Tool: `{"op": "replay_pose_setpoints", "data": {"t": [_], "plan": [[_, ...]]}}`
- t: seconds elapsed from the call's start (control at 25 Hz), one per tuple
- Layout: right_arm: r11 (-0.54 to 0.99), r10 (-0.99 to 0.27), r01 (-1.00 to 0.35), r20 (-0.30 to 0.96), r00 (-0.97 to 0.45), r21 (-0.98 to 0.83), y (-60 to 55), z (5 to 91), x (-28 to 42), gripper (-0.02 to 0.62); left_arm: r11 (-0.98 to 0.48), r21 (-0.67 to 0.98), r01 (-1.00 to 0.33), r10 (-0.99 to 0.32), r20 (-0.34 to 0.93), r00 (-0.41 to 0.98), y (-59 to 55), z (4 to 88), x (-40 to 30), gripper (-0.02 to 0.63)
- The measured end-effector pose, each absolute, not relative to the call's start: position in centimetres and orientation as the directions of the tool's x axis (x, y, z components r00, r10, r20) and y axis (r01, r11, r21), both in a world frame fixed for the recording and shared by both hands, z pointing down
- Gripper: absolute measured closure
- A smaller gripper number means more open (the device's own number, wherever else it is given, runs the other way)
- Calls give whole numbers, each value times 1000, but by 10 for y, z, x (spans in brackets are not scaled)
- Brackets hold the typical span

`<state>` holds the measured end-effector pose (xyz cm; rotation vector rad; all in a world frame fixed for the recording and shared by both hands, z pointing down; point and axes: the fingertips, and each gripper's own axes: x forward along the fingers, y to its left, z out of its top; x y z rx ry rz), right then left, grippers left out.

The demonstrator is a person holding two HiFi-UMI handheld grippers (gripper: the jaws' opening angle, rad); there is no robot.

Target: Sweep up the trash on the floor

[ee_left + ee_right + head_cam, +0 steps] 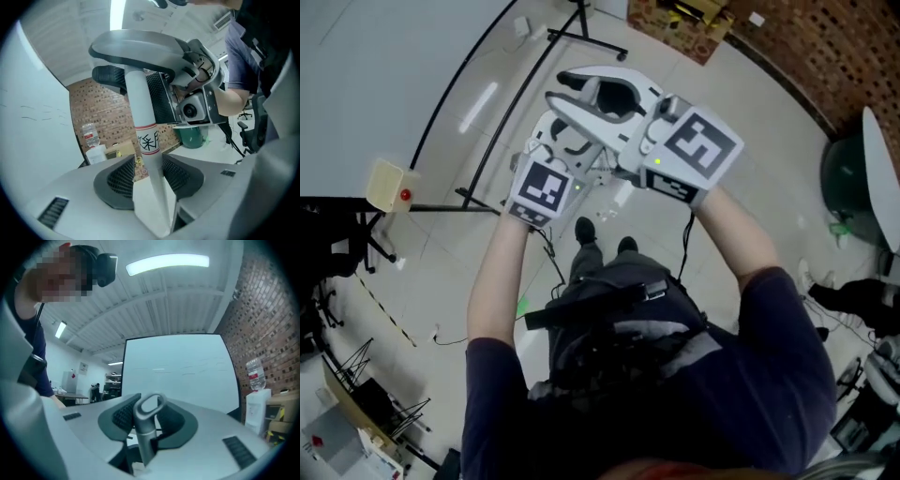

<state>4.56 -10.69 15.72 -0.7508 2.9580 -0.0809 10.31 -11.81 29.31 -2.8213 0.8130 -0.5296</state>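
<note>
Both grippers are raised close in front of my head over the pale floor [741, 84]. A white broom pole [140, 108] with a red-banded label runs up between the pads of my left gripper [149, 176]; a gap shows on the pole's left side, so these jaws are open around it. Higher up the pole, my right gripper [126, 61] is clamped on it. In the right gripper view, the pole's grey looped end [147, 411] sticks out between the pads of my right gripper [147, 423]. From above, the right gripper [586, 89] sits just beyond the left gripper [553, 131]. The broom head is hidden.
A brick wall [110, 110] with a water bottle [90, 133] and cardboard boxes [680, 19] lies ahead. A green bin [848, 183] stands at the right, a whiteboard [178, 371] at the left, and black stand legs [581, 36] cross the floor. My shoes [586, 230] are below.
</note>
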Motion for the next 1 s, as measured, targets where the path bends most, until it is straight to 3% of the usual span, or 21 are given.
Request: {"op": "replay_pose_setpoints", "data": {"t": [0.28,0.36,0.44,0.68,1.0], "plan": [[943,-325,-321,-39,-945,-85,-58,153,24,465,-781,-163,-602,-623,262,737,-73,284,81,460],[953,-293,-291,-25,-956,-81,-48,154,8,465,-780,-158,-605,-623,280,730,-63,284,69,511],[958,-282,-280,-17,-959,-68,-41,153,-4,463,-778,-131,-615,-623,285,728,-56,285,57,515],[955,-294,-294,-7,-956,-37,-24,163,-27,457,-778,-85,-623,-618,285,733,-40,297,34,523],[896,-434,-440,90,-896,-55,-3,200,-85,457,-850,-69,-522,-518,289,805,-6,330,-21,523]]}}
